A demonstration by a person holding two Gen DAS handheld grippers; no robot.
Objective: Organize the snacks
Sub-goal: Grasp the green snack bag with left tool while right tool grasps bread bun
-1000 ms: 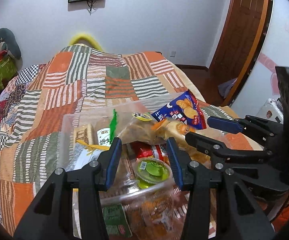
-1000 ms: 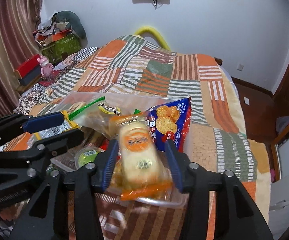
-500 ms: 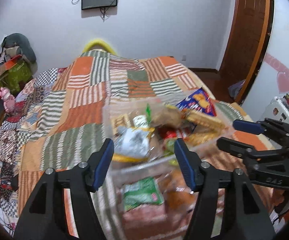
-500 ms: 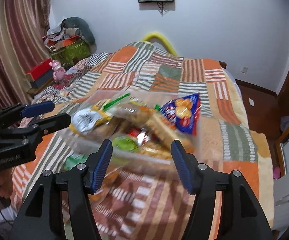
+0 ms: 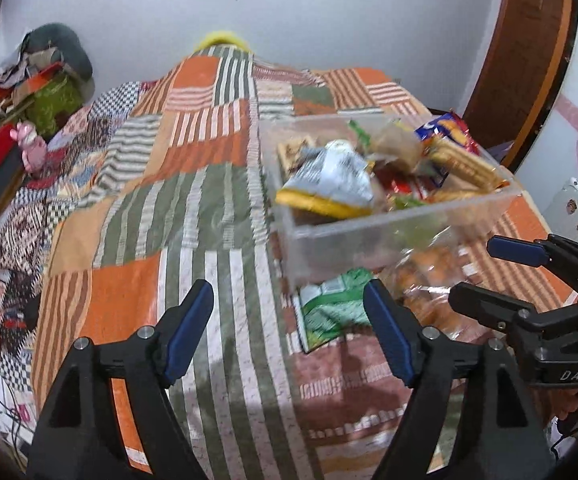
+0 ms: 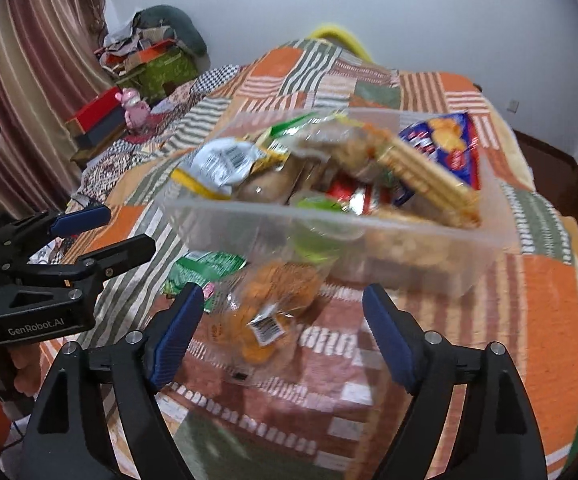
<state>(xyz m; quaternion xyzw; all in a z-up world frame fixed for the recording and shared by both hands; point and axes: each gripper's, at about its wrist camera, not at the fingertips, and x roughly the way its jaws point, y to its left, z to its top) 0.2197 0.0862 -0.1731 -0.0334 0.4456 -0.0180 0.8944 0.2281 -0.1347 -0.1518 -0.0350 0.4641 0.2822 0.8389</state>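
Note:
A clear plastic bin (image 5: 369,236) (image 6: 389,248) full of snack packets sits on the patchwork bed. A long cracker pack (image 6: 429,184) and a blue chip bag (image 6: 445,144) lie on top. A green packet (image 5: 329,312) (image 6: 205,268) and a clear bag of orange snacks (image 6: 273,308) (image 5: 425,280) lie on the quilt in front of the bin. My left gripper (image 5: 289,328) is open and empty, left of the bin. My right gripper (image 6: 277,328) is open and empty, above the orange snack bag.
The patchwork quilt (image 5: 161,208) covers the whole bed. A cluttered side area with boxes and a pink toy (image 5: 33,148) lies at the left. A wooden door (image 5: 525,52) stands at the right. Striped curtains (image 6: 21,92) hang on the left.
The right gripper let go of the cracker pack, which now lies in the bin. Both grippers opened wider and pulled back from the bin; the left one shifted left.

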